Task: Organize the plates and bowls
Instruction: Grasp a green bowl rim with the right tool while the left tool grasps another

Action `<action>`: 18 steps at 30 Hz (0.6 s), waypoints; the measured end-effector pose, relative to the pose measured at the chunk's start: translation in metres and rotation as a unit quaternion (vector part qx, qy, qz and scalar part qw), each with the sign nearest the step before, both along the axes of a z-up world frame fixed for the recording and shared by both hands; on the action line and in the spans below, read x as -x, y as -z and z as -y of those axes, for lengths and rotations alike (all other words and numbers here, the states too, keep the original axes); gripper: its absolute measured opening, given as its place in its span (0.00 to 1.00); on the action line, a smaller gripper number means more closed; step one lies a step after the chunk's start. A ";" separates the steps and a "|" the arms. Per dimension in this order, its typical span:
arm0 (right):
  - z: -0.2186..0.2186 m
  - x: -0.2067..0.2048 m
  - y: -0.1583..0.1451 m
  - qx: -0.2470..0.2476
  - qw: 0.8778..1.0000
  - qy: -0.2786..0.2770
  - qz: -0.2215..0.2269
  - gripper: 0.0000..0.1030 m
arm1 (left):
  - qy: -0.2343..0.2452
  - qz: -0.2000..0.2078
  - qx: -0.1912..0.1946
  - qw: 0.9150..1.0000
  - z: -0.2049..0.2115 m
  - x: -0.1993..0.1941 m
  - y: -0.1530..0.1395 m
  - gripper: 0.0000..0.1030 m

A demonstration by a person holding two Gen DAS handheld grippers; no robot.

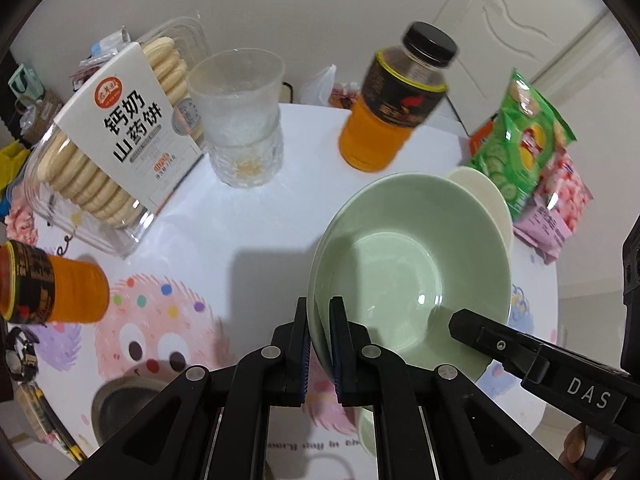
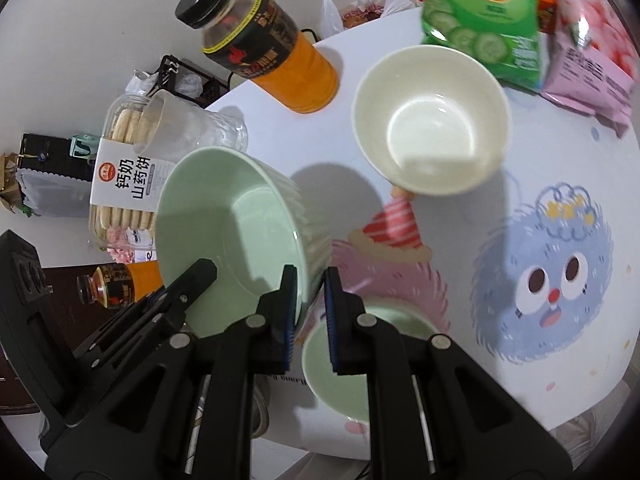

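1. The left gripper (image 1: 319,344) had its jaws closed on the rim of the green bowl (image 1: 412,264), holding it tilted above the table (image 1: 248,216).
2. The right gripper (image 2: 311,320) also pinched that bowl's ribbed wall between narrow jaws.
3. A cream bowl (image 2: 432,120) sat on the table beyond, near the chip bag (image 2: 480,20).
4. Another green bowl (image 2: 340,376) lay beneath the right gripper.
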State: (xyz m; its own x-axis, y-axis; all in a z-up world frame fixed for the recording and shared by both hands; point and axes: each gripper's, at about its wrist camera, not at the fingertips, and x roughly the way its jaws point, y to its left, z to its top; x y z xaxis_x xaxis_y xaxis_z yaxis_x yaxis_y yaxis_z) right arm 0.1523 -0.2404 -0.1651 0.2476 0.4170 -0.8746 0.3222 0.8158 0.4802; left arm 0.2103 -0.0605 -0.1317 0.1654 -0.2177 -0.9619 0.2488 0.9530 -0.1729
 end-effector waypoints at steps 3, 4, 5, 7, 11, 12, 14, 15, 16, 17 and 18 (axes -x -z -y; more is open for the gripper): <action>0.006 0.013 -0.004 0.004 1.000 0.002 0.000 0.15 | 0.005 0.000 0.006 1.000 0.004 0.013 -0.001 0.08; 0.007 0.016 -0.005 0.006 1.000 0.003 0.001 0.15 | 0.007 -0.001 0.007 1.000 0.005 0.018 -0.001 0.08; 0.008 0.020 -0.007 0.009 1.000 0.003 0.001 0.15 | 0.007 -0.002 0.009 1.000 0.007 0.022 -0.001 0.08; 0.010 0.030 -0.009 0.013 1.000 0.005 -0.001 0.15 | 0.010 -0.007 0.012 1.000 0.009 0.032 0.000 0.08; 0.010 0.046 -0.009 0.015 1.000 0.007 -0.004 0.15 | 0.020 -0.007 0.006 1.000 0.010 0.049 -0.002 0.08; 0.011 0.051 -0.009 0.019 1.000 0.007 -0.003 0.15 | 0.023 -0.006 0.004 1.000 0.011 0.052 -0.002 0.08; 0.011 0.059 -0.009 0.021 1.000 0.008 -0.004 0.15 | 0.028 -0.006 0.000 1.000 0.013 0.058 -0.003 0.08; 0.011 0.063 -0.008 0.021 1.000 0.011 -0.005 0.15 | 0.029 -0.007 -0.002 1.000 0.014 0.060 -0.002 0.08; 0.012 0.067 -0.008 0.019 1.000 0.014 -0.005 0.15 | 0.031 -0.008 -0.003 0.999 0.015 0.063 -0.001 0.08; 0.013 0.071 -0.008 0.017 1.000 0.018 -0.005 0.15 | 0.033 -0.008 -0.003 0.999 0.015 0.066 -0.001 0.08; 0.013 0.073 -0.007 0.016 1.000 0.020 -0.006 0.15 | 0.035 -0.009 -0.004 0.999 0.017 0.068 0.000 0.08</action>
